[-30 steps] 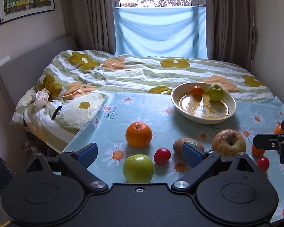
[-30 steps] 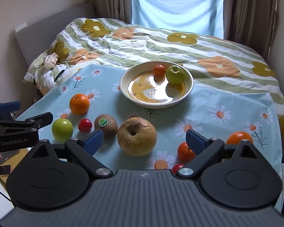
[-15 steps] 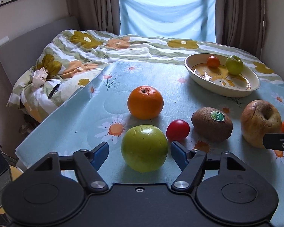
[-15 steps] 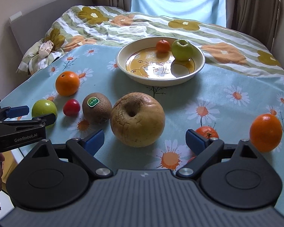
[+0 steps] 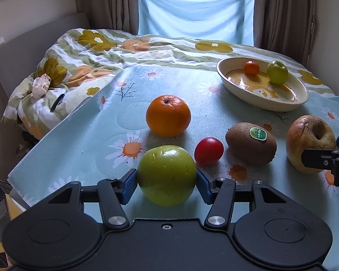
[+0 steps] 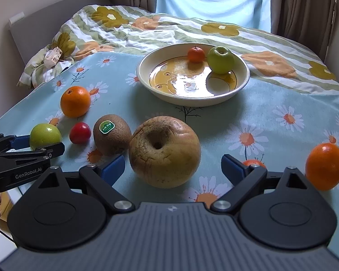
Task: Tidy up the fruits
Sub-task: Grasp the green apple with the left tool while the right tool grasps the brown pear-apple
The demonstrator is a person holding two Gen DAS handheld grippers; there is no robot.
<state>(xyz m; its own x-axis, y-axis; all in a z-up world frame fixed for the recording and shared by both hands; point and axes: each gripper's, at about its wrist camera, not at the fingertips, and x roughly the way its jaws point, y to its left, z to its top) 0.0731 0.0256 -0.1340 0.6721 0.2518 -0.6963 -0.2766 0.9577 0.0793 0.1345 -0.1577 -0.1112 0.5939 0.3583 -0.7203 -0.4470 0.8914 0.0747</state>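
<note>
A green apple [image 5: 167,171] sits on the daisy tablecloth near its front left corner. My left gripper [image 5: 166,180] is closing, and both blue pads touch the apple's sides. A large brown wrinkled fruit [image 6: 165,151] lies between the fingers of my right gripper [image 6: 173,168], which is open with gaps on both sides. A cream bowl [image 6: 244,79] farther back holds a small orange [image 6: 196,54] and another green apple [image 6: 220,59]. An orange [image 5: 168,118], a small red fruit [image 5: 208,151] and a stickered kiwi [image 5: 250,143] lie between the two grippers.
Another orange [image 6: 324,166] and a tangerine [image 6: 253,163] lie by my right gripper's right finger. The table's left edge [image 5: 56,135] drops off beside a bed with a flowered quilt [image 5: 147,49]. Curtains and a window stand behind.
Both grippers came down and closer to the fruit. The left jaws narrowed from wide apart to touching the green apple. The right jaws stayed wide around the brown fruit.
</note>
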